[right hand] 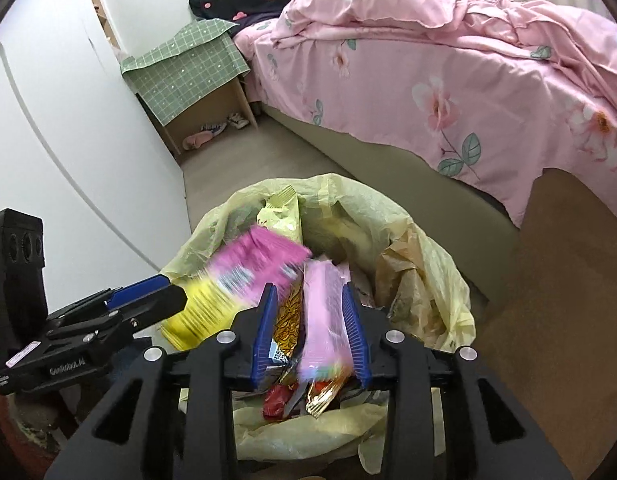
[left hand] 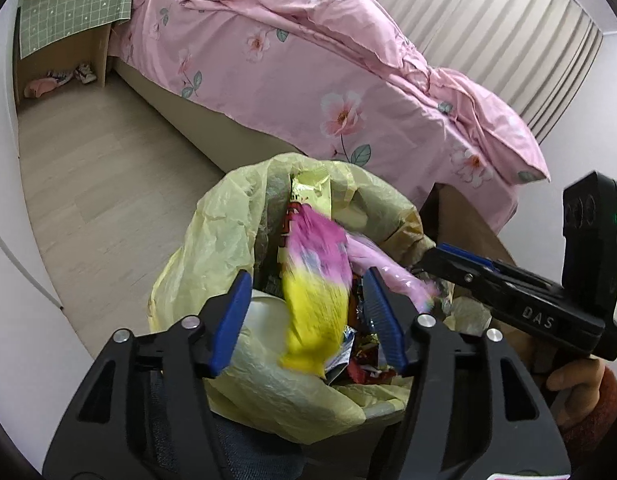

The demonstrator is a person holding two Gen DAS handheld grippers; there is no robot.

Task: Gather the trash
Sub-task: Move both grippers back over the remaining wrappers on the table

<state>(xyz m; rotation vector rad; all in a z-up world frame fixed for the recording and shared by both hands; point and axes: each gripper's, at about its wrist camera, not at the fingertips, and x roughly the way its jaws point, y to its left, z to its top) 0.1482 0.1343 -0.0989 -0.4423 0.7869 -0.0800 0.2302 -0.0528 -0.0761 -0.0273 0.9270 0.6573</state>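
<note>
The trash bag (left hand: 212, 220), pale yellow plastic lining a bin on the floor beside the bed (left hand: 292, 80), sits directly below and in front of both my tools, its mouth open upward. My left tool (left hand: 304, 312) has its blue pads parted, and a pink-and-yellow snack packet (left hand: 314, 280) hangs blurred in the gap between them with daylight on both sides, so I judge it released and dropping. Its long axis runs roughly up and down, yellow end lowest, pointing into the bag. My right tool (right hand: 312, 332) is likewise spread, and a pale pink wrapper (right hand: 322, 320) lies blurred between its pads, long axis along the fingers; I cannot tell for certain whether a pad touches it, though it looks let go. Both tools come in from opposite sides of the bag and are near each other over its mouth. Other foil wrappers (right hand: 288, 320) already lie inside. The point that matters is that both pieces sit above the opening, well inside the rim, so they should fall straight in.
</note>
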